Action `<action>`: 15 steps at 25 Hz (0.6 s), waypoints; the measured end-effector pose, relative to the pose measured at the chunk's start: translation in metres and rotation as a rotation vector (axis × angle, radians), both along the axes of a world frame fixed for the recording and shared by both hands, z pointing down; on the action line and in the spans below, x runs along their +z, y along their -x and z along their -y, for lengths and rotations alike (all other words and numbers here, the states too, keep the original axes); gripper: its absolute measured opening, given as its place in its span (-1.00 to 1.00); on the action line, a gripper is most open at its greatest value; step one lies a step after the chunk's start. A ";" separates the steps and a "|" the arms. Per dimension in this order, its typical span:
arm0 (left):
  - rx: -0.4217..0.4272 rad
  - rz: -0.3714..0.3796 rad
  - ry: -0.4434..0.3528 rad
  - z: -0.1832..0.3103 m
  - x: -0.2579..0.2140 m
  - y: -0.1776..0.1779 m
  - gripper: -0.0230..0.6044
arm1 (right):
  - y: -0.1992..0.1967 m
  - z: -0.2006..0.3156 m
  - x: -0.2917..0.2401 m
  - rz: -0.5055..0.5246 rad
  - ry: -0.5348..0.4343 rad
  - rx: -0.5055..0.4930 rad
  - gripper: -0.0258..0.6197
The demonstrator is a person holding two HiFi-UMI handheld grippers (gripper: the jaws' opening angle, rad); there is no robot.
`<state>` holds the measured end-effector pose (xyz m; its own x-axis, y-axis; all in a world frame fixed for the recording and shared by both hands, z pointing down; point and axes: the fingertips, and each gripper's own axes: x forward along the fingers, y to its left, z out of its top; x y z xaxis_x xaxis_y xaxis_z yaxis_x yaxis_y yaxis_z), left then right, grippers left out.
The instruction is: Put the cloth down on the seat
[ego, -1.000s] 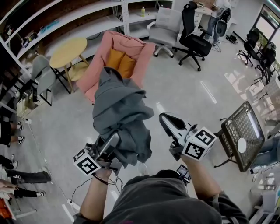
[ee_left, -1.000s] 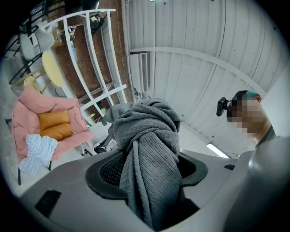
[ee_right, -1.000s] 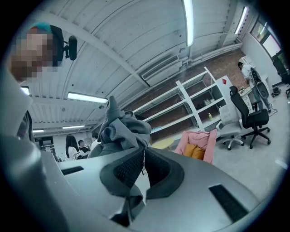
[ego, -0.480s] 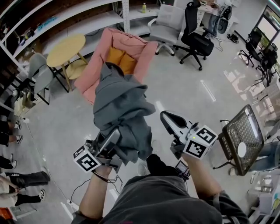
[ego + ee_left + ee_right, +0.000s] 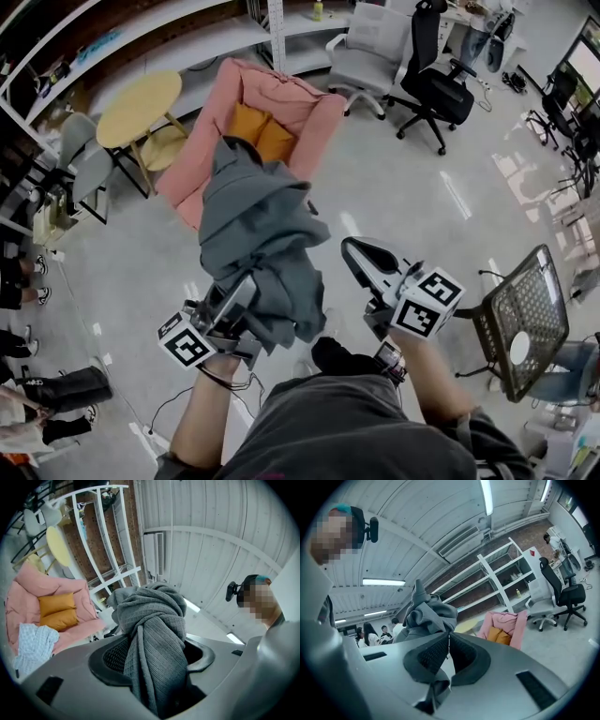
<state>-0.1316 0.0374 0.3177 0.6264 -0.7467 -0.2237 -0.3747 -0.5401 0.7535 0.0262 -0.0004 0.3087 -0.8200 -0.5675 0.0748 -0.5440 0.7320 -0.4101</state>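
A bunched grey cloth (image 5: 258,248) hangs from my left gripper (image 5: 232,305), whose jaws are shut on a thick fold of it (image 5: 154,663). It rises in front of a pink armchair (image 5: 281,94) with two orange cushions (image 5: 262,139). In the left gripper view the pink seat (image 5: 26,585) also holds a pale checked cloth (image 5: 33,641). My right gripper (image 5: 359,255) is just right of the bundle with its pads pressed together (image 5: 449,644). The bundle (image 5: 429,616) shows behind them, and the armchair (image 5: 506,623) stands further off.
A round yellow table (image 5: 141,108) and a grey chair (image 5: 89,161) stand left of the armchair. White shelving (image 5: 187,37), a grey office chair (image 5: 370,42) and a black one (image 5: 436,80) are behind it. A black mesh chair (image 5: 525,319) is at the right. People's legs (image 5: 42,394) are at the left edge.
Both grippers and the cloth have travelled forward towards the pink armchair. The mesh chair has slid down and back in the view. The grips look the same.
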 end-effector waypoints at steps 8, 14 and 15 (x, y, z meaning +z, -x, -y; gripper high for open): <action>-0.068 0.009 0.042 0.087 0.018 -0.019 0.03 | -0.026 0.101 0.011 -0.011 0.023 -0.053 -0.87; -0.107 -0.004 0.109 0.180 0.047 -0.030 0.03 | -0.034 0.183 0.032 -0.024 0.083 -0.083 -0.87; -0.112 -0.009 0.118 0.185 0.056 -0.030 0.03 | -0.034 0.184 0.039 -0.030 0.092 -0.086 -0.87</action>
